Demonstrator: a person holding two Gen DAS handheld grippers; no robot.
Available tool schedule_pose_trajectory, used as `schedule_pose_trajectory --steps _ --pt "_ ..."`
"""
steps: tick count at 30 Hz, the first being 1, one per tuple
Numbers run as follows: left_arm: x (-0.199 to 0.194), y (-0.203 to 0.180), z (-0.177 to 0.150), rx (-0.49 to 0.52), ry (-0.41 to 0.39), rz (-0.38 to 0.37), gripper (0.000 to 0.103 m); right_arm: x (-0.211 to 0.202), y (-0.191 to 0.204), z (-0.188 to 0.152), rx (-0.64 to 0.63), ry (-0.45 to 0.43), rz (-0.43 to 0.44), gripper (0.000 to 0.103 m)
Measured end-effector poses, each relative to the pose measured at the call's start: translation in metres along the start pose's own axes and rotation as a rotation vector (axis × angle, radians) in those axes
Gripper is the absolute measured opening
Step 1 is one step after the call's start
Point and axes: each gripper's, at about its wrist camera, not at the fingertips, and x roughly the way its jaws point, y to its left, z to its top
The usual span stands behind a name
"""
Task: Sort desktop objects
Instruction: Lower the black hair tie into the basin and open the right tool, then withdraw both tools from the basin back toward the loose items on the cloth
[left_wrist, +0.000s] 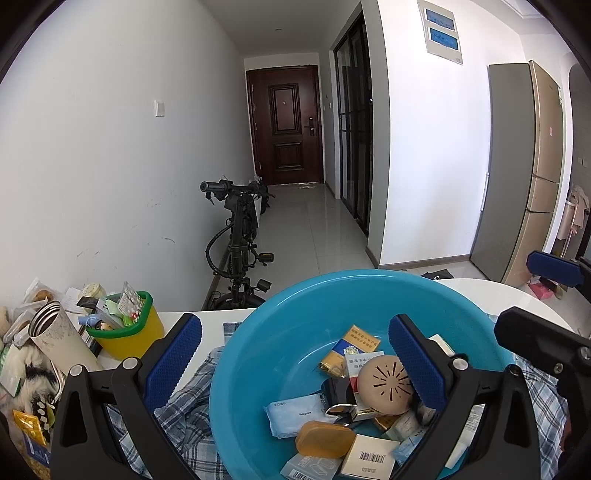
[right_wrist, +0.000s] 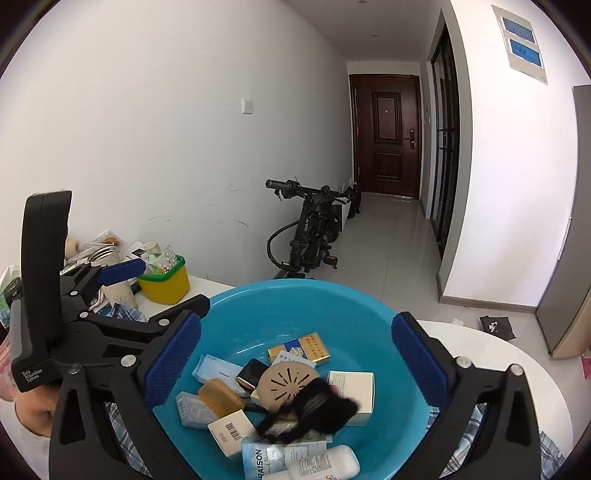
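Pouch (right_wrist: 325, 408) below open right jaws

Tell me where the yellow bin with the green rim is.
The yellow bin stands on the white table, left of the blue basin, beside a steel flask.

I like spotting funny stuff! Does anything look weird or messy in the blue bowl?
Yes. A fuzzy black thing in the blue basin shows blurred, lying over the round tan case between the open fingers of the right gripper. Everything else is a jumbled heap of boxes, none upright.
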Motion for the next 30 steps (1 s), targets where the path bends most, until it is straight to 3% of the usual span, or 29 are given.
schedule_pose_trajectory --steps 30 --pt "-0.008 -0.009 0.009 0.019 0.001 0.019 0.103 -0.008 0.006 -0.001 -0.013 0.016 -0.015 0.103"
